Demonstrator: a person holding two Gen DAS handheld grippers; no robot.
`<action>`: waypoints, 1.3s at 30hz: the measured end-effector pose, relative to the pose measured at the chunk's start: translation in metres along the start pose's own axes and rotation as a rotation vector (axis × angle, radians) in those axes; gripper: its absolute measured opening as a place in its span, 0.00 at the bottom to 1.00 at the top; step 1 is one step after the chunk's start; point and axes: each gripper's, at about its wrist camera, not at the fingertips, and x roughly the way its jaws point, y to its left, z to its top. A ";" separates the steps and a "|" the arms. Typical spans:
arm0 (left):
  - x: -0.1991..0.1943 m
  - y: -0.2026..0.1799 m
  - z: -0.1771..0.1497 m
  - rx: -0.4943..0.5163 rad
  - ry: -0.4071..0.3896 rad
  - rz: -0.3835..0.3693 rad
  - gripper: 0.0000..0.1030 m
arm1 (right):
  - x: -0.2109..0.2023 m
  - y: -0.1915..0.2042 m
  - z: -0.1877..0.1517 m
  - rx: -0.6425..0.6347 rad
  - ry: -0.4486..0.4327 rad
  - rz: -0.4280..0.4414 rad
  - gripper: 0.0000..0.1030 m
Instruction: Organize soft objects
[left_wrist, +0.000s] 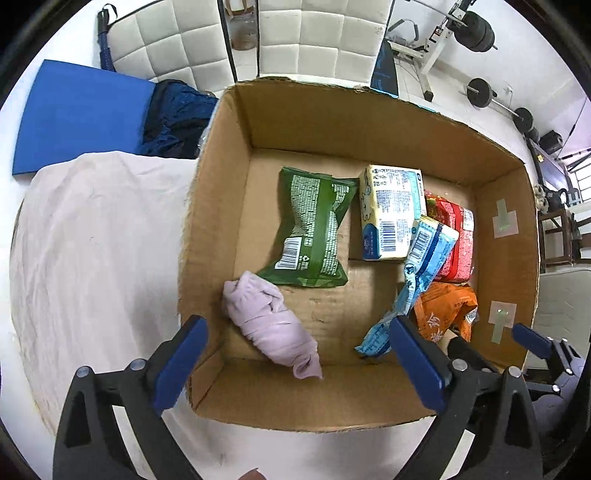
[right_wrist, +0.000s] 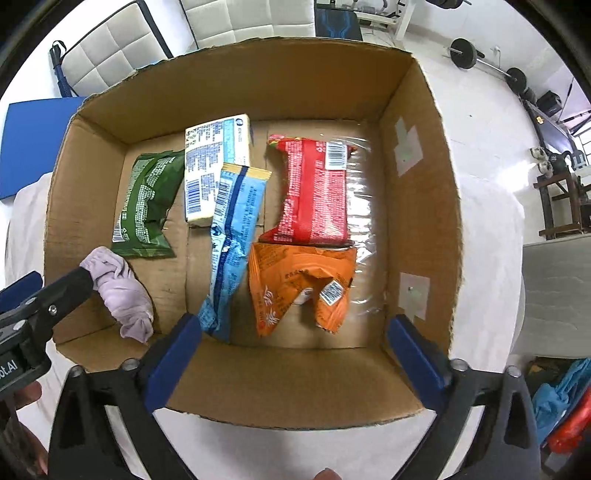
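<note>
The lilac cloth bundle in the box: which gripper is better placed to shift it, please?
Probably left: the left gripper hangs open directly above the lilac cloth bundle, while the right gripper sits over the orange packet.

- Open brown cardboard box (right_wrist: 417, 206) seen from above, the right gripper (right_wrist: 291, 354) spread wide over its near wall, nothing between its blue fingers (right_wrist: 173, 358).
- Inside the box: crumpled orange snack packet (right_wrist: 295, 284), red packet (right_wrist: 314, 192), light-blue packet (right_wrist: 236, 236), green packet (right_wrist: 147, 206).
- Rolled lilac cloth (right_wrist: 125, 291) in the box's near-left corner.

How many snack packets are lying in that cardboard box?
5: green packet at left, pale yellow pack behind, light blue packet in the middle, red packet at right, orange packet nearest. Others may hide underneath.
</note>
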 end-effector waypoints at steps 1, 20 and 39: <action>-0.001 0.001 -0.002 -0.002 -0.005 0.006 0.97 | -0.001 -0.001 -0.001 0.001 -0.002 -0.007 1.00; -0.058 -0.008 -0.044 0.013 -0.098 0.039 0.98 | -0.053 -0.009 -0.035 0.012 -0.073 0.008 1.00; -0.215 -0.020 -0.151 0.006 -0.341 0.030 0.98 | -0.214 -0.026 -0.152 -0.022 -0.331 0.084 1.00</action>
